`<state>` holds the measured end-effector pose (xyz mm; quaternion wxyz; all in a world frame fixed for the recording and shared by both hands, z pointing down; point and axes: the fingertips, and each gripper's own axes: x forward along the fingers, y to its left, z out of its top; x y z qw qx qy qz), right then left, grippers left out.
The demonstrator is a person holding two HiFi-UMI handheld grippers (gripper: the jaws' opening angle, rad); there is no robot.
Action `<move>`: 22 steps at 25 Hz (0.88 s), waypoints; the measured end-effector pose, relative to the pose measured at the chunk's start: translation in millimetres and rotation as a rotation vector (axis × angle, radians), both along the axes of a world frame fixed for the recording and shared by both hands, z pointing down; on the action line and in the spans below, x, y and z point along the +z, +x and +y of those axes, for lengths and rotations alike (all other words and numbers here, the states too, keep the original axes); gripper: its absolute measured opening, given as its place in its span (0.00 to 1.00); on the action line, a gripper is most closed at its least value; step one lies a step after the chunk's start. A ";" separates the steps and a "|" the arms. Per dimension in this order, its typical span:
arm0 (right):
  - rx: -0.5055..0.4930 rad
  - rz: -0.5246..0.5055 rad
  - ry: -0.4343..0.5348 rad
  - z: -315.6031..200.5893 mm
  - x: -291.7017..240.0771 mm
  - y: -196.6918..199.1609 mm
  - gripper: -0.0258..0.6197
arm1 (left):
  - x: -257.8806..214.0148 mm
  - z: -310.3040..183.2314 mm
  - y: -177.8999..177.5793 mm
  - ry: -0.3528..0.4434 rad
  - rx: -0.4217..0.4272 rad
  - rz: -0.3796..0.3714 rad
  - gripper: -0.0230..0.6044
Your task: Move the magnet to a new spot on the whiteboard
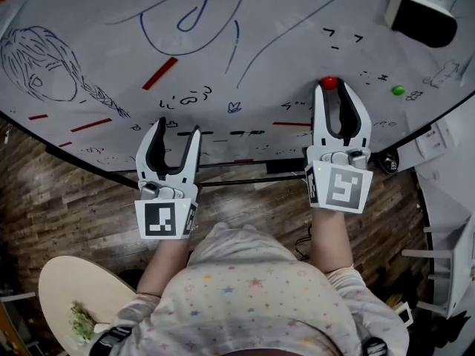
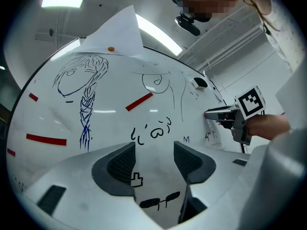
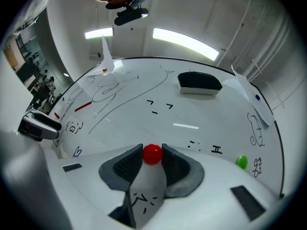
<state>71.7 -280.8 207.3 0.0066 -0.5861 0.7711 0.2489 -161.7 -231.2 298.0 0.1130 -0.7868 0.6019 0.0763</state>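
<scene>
A round red magnet (image 1: 329, 83) (image 3: 152, 154) sits on the whiteboard (image 1: 282, 21) near its lower edge. My right gripper (image 1: 332, 89) (image 3: 152, 155) is shut on it, both pads touching its sides. The left gripper (image 1: 172, 132) (image 2: 154, 150) is open and holds nothing, its tips over the board's lower edge to the left, above small black scribbles. From the left gripper view the right gripper (image 2: 211, 114) shows with its tips against the board.
A green magnet (image 1: 398, 90) (image 3: 242, 162) lies right of the red one. A black-and-white eraser (image 1: 419, 17) (image 3: 199, 83) sits at the upper right. Red strip magnets (image 1: 159, 73), drawings and a paper sheet (image 2: 117, 32) cover the board. Wooden floor lies below.
</scene>
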 end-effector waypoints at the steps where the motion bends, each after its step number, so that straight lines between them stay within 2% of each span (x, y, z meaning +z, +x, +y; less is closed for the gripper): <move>1: 0.000 -0.003 0.001 0.1 0.1 0.1 0.23 | -1.7 0.1 1.1 0.012 0.005 0.001 0.41; 10: -0.004 -0.029 0.001 0.2 0.5 1.7 0.23 | -2.5 0.3 1.4 0.017 0.010 0.004 0.41; 15: -0.010 -0.049 0.043 12.7 -5.2 3.1 0.23 | -2.7 0.6 1.2 0.017 0.012 0.000 0.41; 22: -0.010 -0.054 0.016 14.3 -0.8 7.1 0.23 | -2.8 0.4 7.2 0.014 0.032 -0.005 0.41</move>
